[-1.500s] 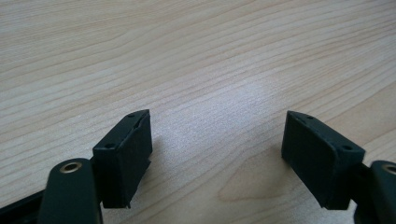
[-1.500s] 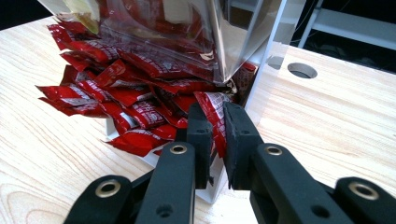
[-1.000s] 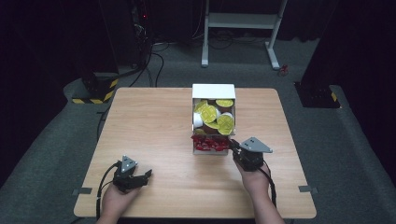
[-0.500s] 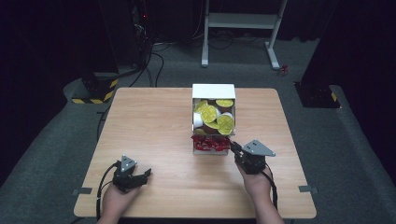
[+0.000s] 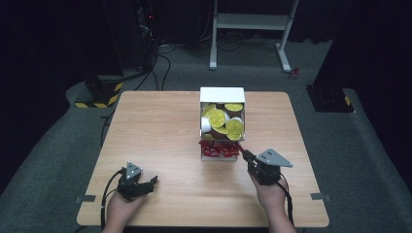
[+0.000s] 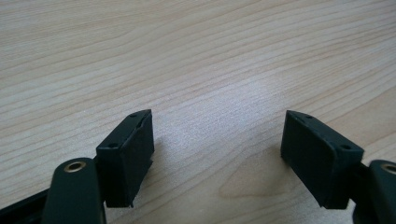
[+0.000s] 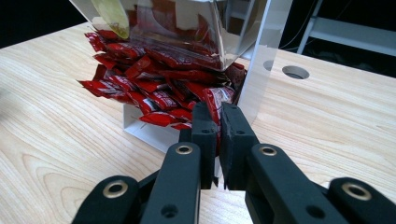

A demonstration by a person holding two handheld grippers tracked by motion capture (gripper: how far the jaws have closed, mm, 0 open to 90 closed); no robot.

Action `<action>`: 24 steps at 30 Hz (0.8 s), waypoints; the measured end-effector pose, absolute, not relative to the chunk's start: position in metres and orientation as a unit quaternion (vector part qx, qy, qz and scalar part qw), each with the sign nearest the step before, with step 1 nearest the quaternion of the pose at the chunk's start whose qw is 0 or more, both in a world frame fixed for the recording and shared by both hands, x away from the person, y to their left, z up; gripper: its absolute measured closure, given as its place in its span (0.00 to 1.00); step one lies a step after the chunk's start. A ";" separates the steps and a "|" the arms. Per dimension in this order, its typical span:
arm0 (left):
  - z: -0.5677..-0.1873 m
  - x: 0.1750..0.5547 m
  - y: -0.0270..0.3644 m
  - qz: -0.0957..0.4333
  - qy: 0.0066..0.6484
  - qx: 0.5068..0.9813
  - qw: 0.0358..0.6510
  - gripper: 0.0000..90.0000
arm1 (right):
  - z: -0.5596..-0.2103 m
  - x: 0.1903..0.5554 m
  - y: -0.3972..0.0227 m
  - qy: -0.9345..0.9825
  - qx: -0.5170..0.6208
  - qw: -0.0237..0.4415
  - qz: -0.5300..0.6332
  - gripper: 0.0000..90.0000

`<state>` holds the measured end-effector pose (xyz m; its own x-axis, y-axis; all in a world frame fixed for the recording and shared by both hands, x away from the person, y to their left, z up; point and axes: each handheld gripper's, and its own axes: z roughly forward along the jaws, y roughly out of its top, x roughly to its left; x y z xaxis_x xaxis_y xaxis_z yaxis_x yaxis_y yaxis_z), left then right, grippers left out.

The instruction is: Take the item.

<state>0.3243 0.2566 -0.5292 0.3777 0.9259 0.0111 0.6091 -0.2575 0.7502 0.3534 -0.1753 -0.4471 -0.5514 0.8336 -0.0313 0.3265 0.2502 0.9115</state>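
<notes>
Jaws of the right gripper point(image 5: 244, 154) reach the red packets point(image 5: 219, 149) at the white box point(image 5: 222, 94); left gripper point(image 5: 148, 181) rests on the worktop point(image 5: 160, 126). Left gripper view: jaws spread over bare wood. Right gripper view: jaws, just closing, pinch one red packet point(image 7: 215, 103).

- One table point(image 5: 165, 145).
- One box point(image 5: 222, 95).
- Two grippers: left gripper point(image 5: 151, 180), right gripper point(image 5: 241, 152).
- Red packets point(image 7: 154, 88): a heap, too overlapped to count.
- Yellow-lidded cups point(image 5: 217, 118): about five show; more may lie under them.
</notes>
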 end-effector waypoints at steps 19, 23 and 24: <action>-0.529 0.328 0.256 0.227 0.500 0.764 0.340 0.26 | -0.436 0.338 -0.191 0.734 0.393 0.279 0.478 0.98; -0.529 0.330 0.254 0.231 0.505 0.760 0.337 0.26 | -0.435 0.334 -0.194 0.732 0.396 0.283 0.478 0.98; -0.529 0.330 0.254 0.230 0.507 0.759 0.338 0.25 | -0.435 0.333 -0.195 0.732 0.395 0.285 0.477 0.98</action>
